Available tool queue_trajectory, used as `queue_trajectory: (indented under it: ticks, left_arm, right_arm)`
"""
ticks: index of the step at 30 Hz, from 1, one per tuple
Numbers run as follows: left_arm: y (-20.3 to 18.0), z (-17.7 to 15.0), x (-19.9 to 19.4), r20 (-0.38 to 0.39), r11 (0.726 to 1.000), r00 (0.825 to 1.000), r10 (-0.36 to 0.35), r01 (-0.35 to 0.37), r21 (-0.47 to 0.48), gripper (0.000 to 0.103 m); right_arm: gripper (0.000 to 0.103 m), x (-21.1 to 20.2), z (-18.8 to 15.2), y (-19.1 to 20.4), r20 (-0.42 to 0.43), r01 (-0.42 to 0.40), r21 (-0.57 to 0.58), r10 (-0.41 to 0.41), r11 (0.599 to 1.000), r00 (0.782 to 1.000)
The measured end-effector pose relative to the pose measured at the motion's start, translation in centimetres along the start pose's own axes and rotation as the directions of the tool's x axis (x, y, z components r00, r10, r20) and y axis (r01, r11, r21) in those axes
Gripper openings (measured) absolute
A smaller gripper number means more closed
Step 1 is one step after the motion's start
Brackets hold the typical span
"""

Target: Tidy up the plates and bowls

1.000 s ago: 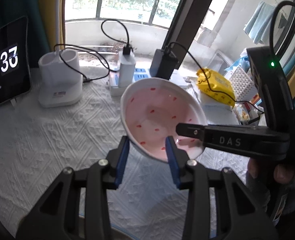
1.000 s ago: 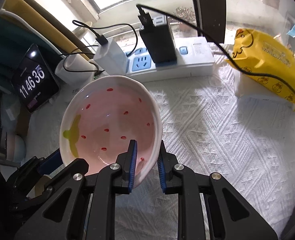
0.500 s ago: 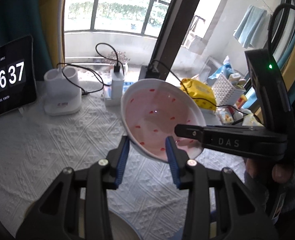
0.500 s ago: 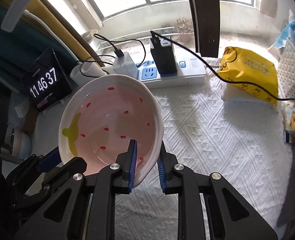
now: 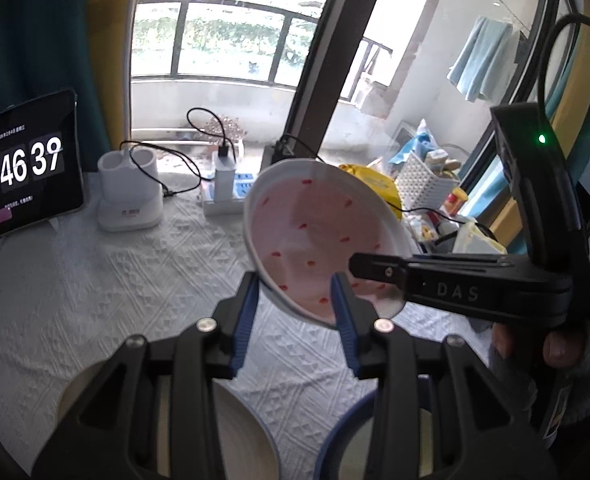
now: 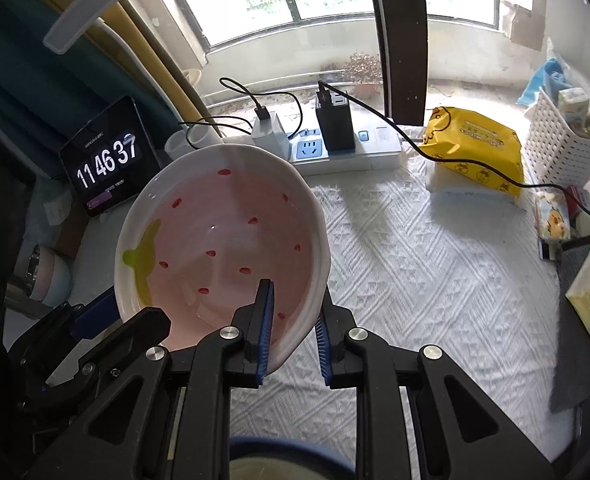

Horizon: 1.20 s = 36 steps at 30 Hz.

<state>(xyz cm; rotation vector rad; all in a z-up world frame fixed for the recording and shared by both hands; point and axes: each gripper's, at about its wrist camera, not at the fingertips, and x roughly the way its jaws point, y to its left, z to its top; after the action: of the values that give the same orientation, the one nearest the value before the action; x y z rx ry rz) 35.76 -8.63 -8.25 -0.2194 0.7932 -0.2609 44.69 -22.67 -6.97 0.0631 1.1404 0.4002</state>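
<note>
Both grippers [image 5: 295, 300] [image 6: 291, 316] have lifted the pink bowl [image 6: 219, 248] higher

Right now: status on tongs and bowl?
Both tongs shut on pink bowl: right tongs on near rim, left tongs on opposite rim. Bowl off the cloth, tilted. Nothing blocking.

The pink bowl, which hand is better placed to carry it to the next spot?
Either; both grip it. The left gripper and right gripper each clamp the bowl's rim above the tablecloth.
</note>
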Motion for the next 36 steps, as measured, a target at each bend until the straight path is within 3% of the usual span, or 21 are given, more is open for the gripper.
queue_trajectory:
  ticks: [36]
  left_arm:
    - [-3.9, -5.4, -5.9, -0.007, 0.990, 0.995, -0.097, 0.098, 0.100, 0.038]
  right_arm:
    - [0.021, -6.6, -9.8, 0.0, 0.062, 0.049, 0.067, -0.053, 0.997, 0.997]
